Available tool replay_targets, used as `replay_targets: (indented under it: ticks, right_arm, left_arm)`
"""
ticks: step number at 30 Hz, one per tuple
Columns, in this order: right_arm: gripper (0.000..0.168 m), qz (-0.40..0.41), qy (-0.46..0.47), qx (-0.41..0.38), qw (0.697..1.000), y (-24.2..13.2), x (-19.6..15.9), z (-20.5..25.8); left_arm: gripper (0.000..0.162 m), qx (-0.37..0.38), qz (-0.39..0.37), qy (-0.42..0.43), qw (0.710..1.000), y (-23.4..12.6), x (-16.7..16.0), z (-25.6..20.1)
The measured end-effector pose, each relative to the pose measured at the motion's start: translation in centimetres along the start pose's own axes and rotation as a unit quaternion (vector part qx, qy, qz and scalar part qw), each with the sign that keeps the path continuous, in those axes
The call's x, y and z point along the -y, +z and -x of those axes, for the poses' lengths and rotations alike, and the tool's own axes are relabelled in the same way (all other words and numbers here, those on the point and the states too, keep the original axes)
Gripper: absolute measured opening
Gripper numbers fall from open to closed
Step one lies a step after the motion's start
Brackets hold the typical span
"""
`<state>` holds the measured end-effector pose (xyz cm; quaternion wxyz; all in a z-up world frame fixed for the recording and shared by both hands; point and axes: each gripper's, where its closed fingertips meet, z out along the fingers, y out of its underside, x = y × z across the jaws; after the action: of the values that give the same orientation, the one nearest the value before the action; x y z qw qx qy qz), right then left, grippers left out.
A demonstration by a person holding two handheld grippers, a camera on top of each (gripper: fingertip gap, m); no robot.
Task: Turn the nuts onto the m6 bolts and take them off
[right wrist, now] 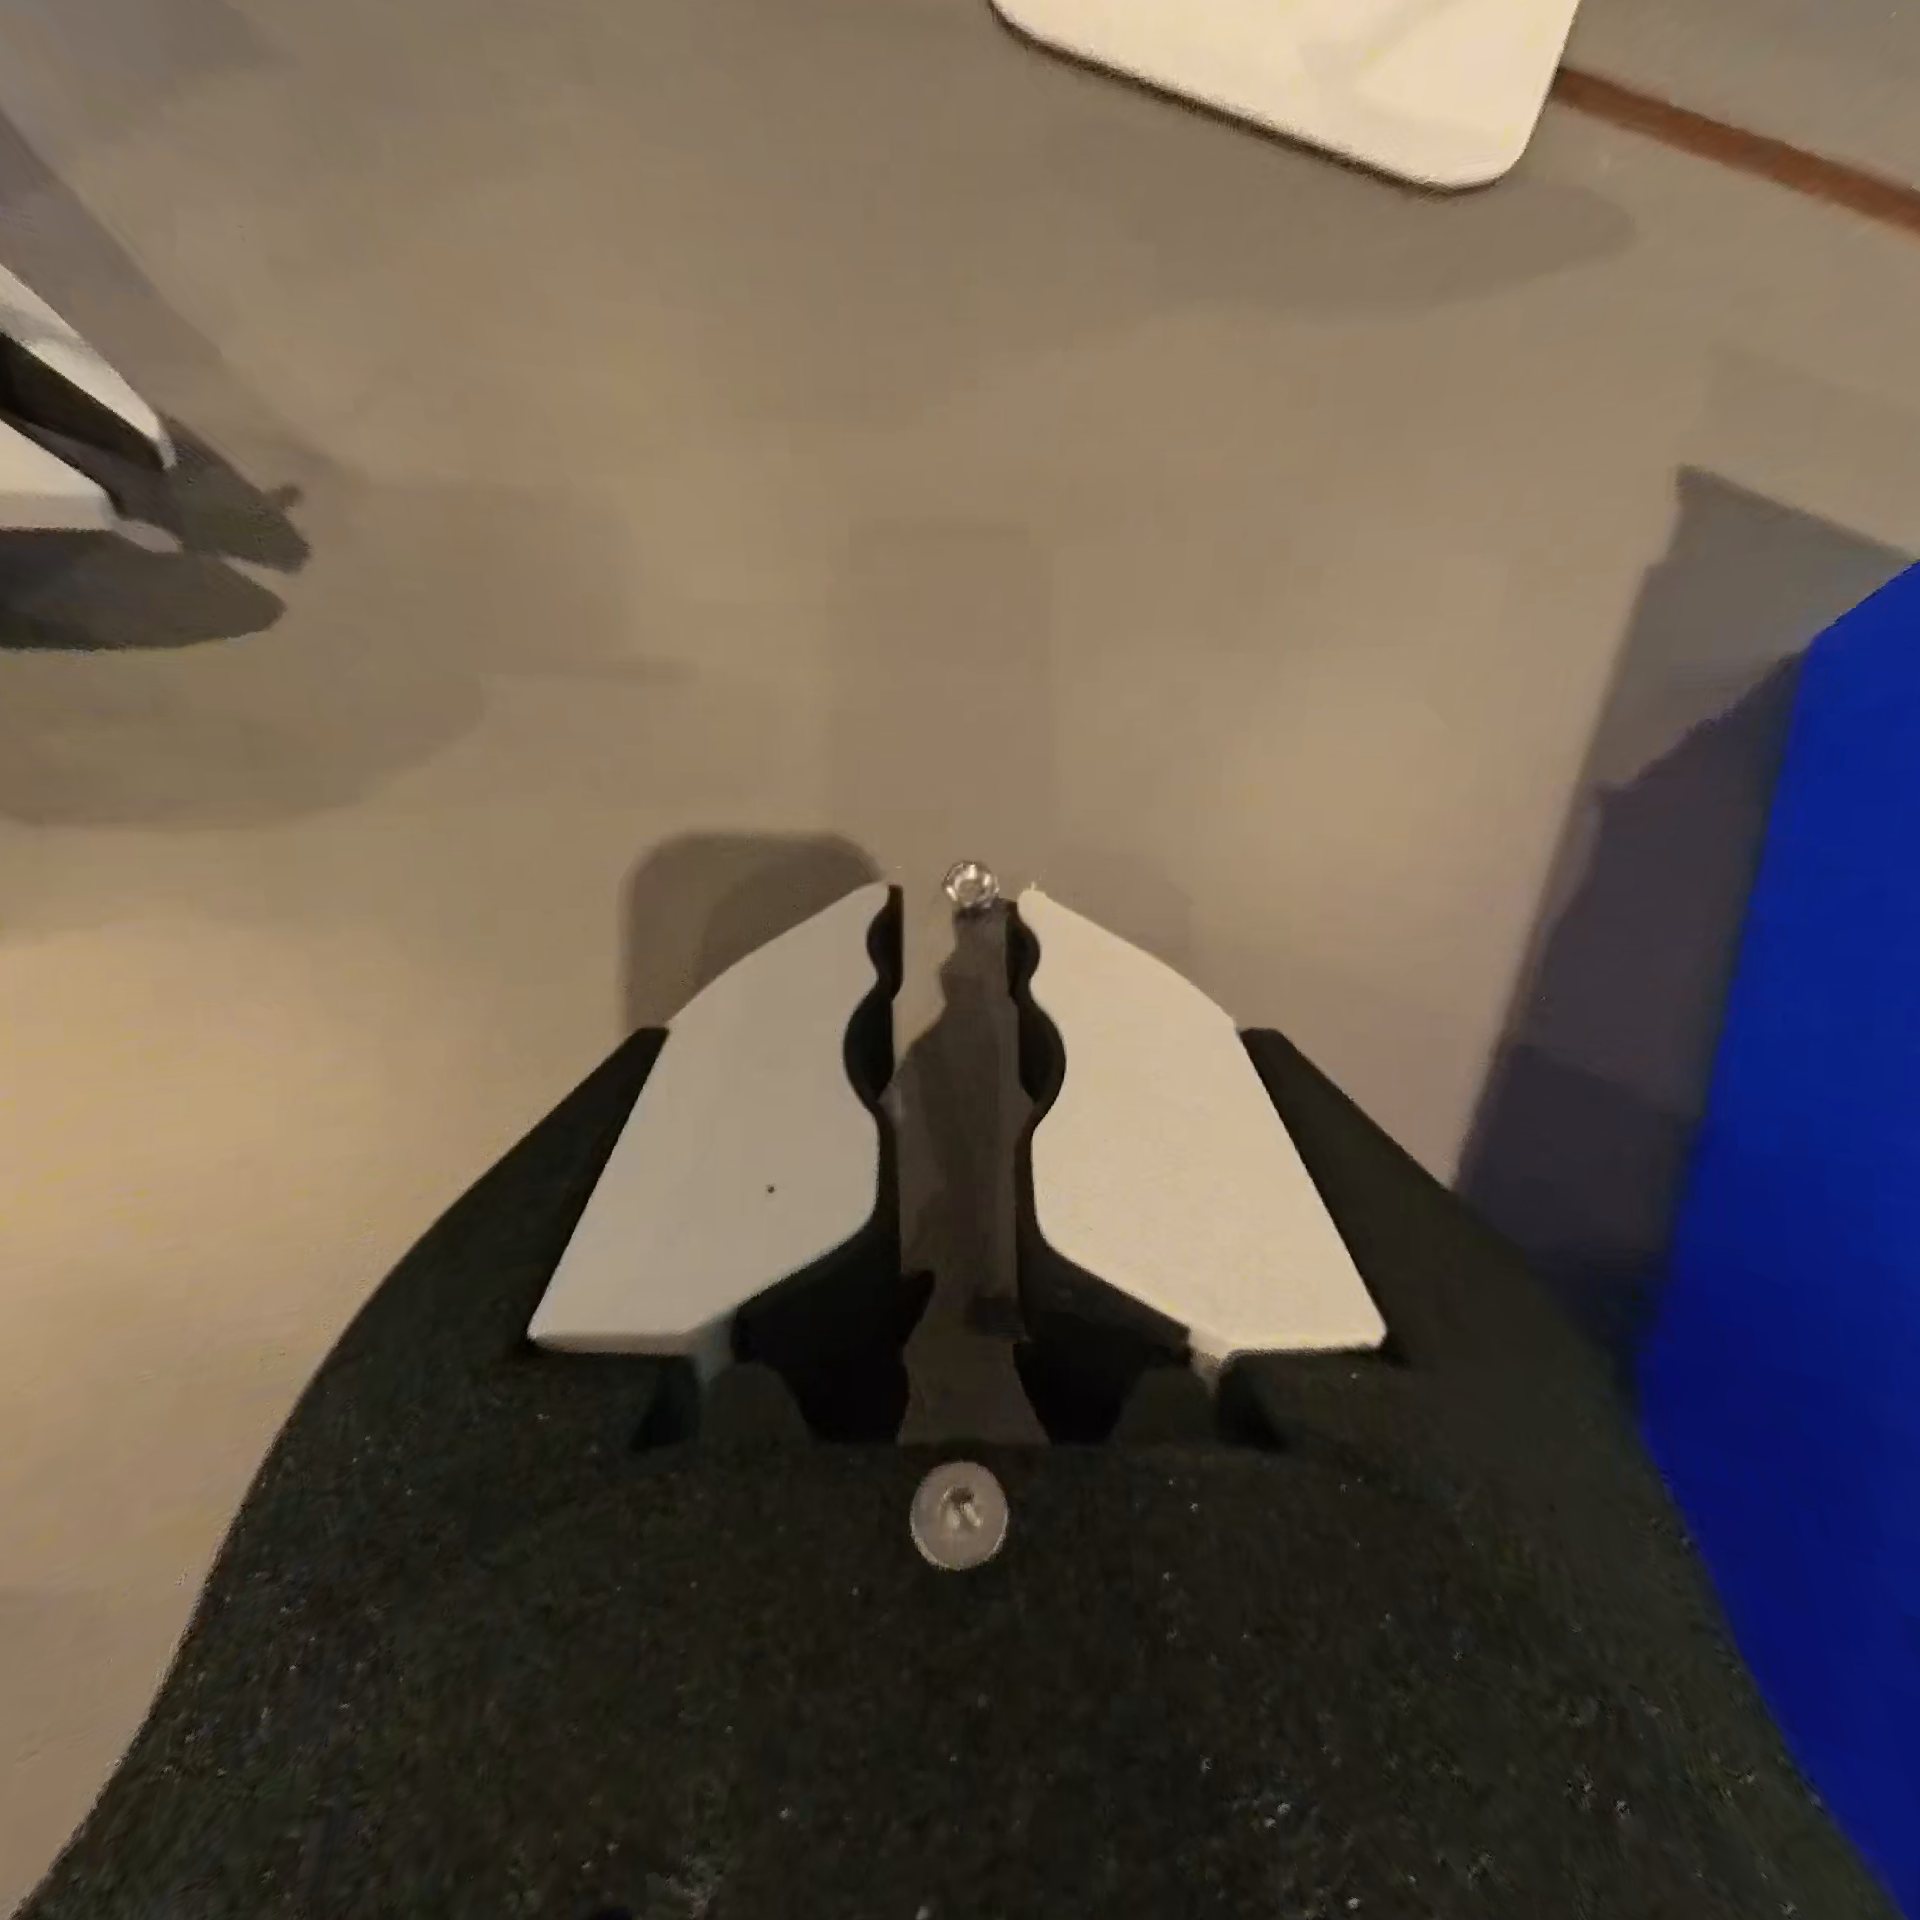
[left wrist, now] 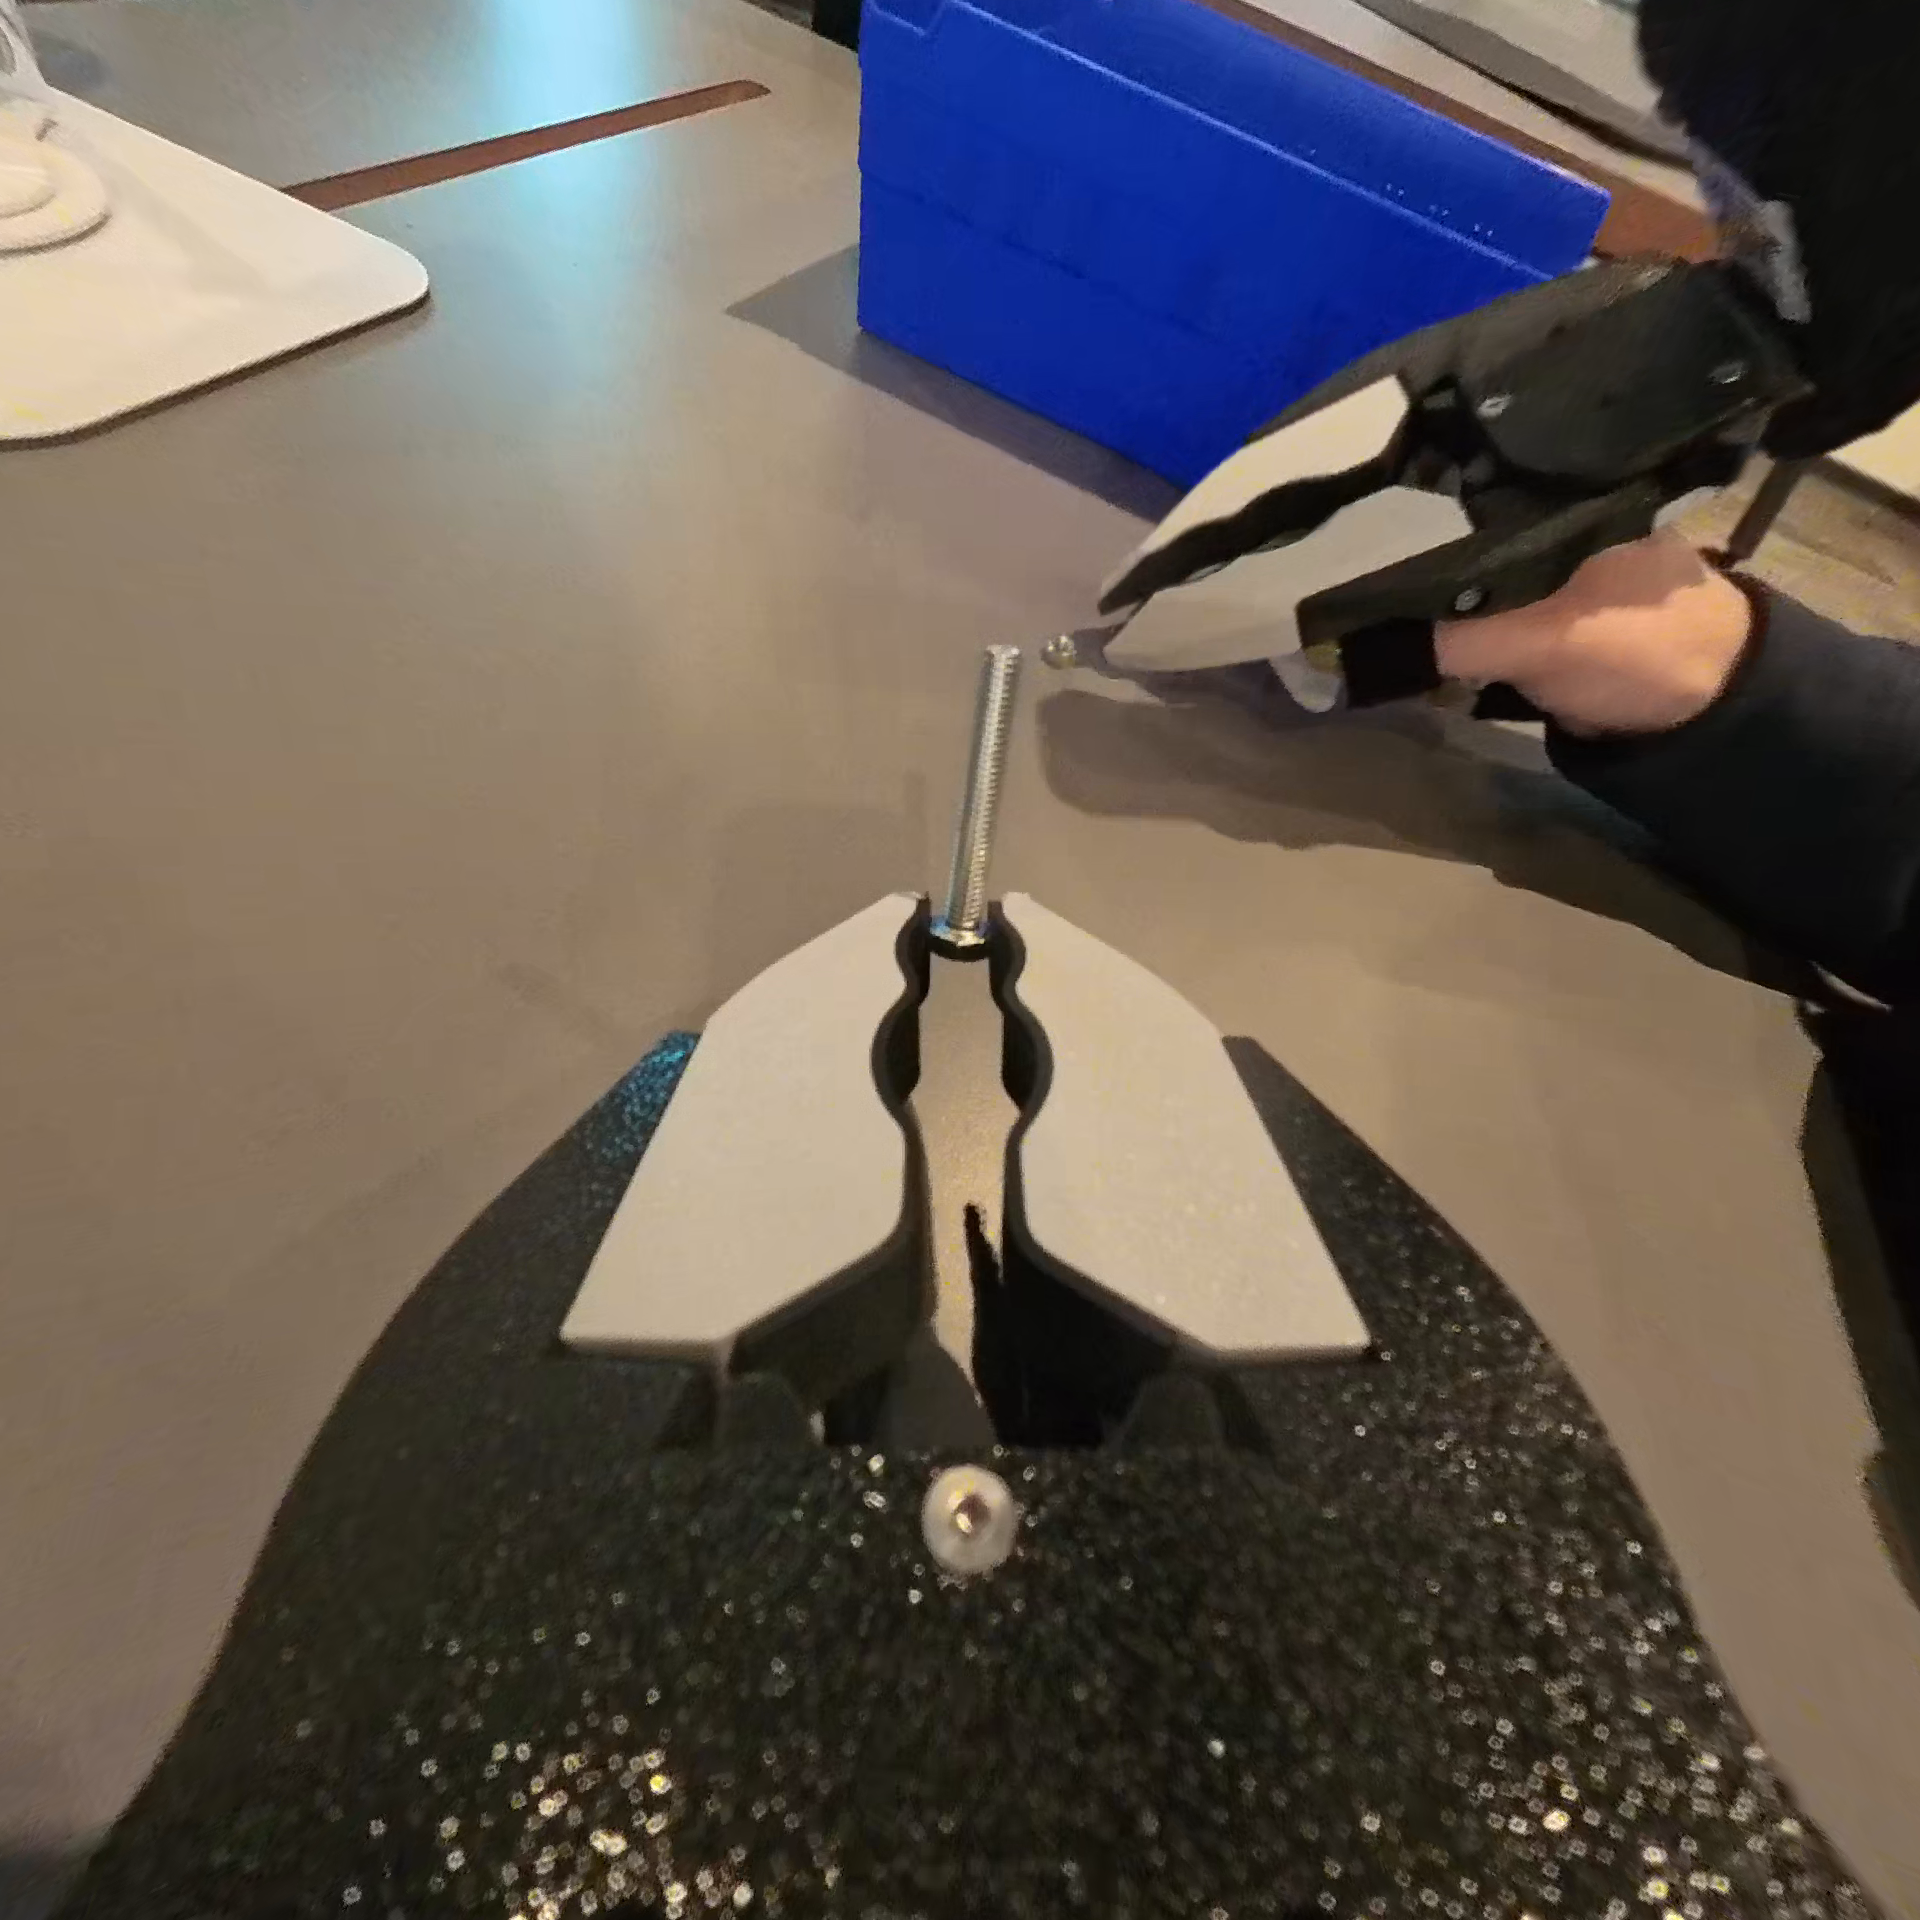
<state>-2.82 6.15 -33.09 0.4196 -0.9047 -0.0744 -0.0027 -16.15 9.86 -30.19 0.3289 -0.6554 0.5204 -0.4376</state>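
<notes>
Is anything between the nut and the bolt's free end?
Nothing visible. The nut, just ahead of the right gripper, sits beside the tip of the bolt held by the left gripper; only open air between.

— Where is the bolt?
— A long silver threaded bolt [left wrist: 977, 800] has its head clamped at the left gripper [left wrist: 961, 930] tips, shaft pointing forward.
— And the nut?
— A small silver nut [right wrist: 968, 886] lies just beyond the right gripper [right wrist: 956, 904] tips.

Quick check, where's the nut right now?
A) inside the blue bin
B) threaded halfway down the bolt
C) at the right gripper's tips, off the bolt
C: the nut sits at the right gripper tips, beside the bare bolt that the left gripper holds.
</notes>
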Motion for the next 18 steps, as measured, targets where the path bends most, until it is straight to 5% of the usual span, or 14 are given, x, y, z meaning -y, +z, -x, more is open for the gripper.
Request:
replay_targets:
  ticks: [5, 14, 18]
  right_arm:
    - [0.025, 0.023, 0.001, -0.029, 0.999, 0.9, -0.7, -0.5]
    - [0.011, 0.008, -0.005, -0.023, 1.000, 1.4, -0.4, -0.4]
    - [0.011, -0.076, -0.050, -0.012, 0.996, 0.3, 2.1, 0.8]
  left_arm:
    - [0.010, -0.002, -0.001, 0.007, 1.000, 0.0, 0.0, -0.2]
    - [0.010, 0.007, -0.028, 0.036, 0.999, 0.2, 0.9, -0.7]
    - [0.010, 0.057, -0.078, 0.063, 0.993, -0.1, 2.3, -0.2]
